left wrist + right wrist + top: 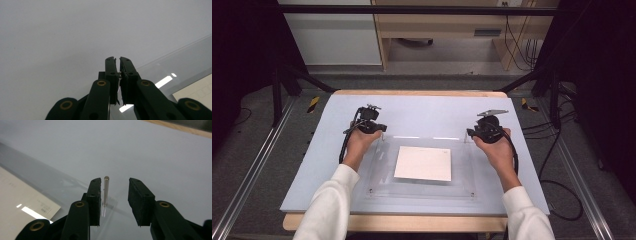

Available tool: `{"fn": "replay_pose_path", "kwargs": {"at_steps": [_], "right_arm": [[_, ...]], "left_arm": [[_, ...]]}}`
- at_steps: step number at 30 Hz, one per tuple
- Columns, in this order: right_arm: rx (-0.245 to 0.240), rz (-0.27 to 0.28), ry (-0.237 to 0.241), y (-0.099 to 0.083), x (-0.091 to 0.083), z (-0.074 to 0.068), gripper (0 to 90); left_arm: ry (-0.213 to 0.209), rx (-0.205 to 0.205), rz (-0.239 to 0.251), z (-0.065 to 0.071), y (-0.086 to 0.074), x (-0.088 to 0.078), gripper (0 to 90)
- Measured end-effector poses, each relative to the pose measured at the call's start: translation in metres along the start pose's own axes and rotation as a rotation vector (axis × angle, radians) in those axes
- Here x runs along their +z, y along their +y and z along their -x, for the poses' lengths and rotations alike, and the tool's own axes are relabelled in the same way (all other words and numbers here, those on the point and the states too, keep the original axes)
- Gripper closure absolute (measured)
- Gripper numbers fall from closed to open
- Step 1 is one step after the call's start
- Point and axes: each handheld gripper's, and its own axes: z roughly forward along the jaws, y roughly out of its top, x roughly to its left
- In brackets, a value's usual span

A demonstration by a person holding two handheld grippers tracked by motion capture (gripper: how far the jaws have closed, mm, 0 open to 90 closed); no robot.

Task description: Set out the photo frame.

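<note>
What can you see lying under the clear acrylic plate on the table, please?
A white paper sheet lies under the clear acrylic plate, faint print showing at its edge. What lies beneath the sheet is covered.

A wooden desk [412, 93] topped with a pale blue mat [422, 112] stands on grey carpet [257, 150]. Beyond it are a white cabinet [332, 35] and a light wood shelf unit [437, 25] with hanging cables [517, 45]. Black frame bars [412, 10] and dark curtains [242, 50] enclose the sides.
</note>
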Motion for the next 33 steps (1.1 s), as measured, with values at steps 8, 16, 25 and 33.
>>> {"fn": "replay_pose_path", "kwargs": {"at_steps": [8,16,25,33], "right_arm": [[-0.100,0.126,0.007,-0.046,-0.057,-0.019,38.2],[-0.149,0.168,0.139,-0.088,-0.085,-0.035,29.6],[-0.187,0.217,0.125,-0.113,-0.100,-0.047,12.5],[-0.279,0.201,0.142,-0.125,-0.106,-0.058,10.7]], "left_arm": [[0.003,-0.002,-0.008,0.000,0.002,0.001,84.8],[0.007,-0.006,-0.008,0.000,0.003,0.001,84.8],[0.005,-0.003,-0.023,-0.001,0.004,0.001,84.8],[0.004,-0.005,-0.024,-0.001,0.004,0.001,84.7]]}}
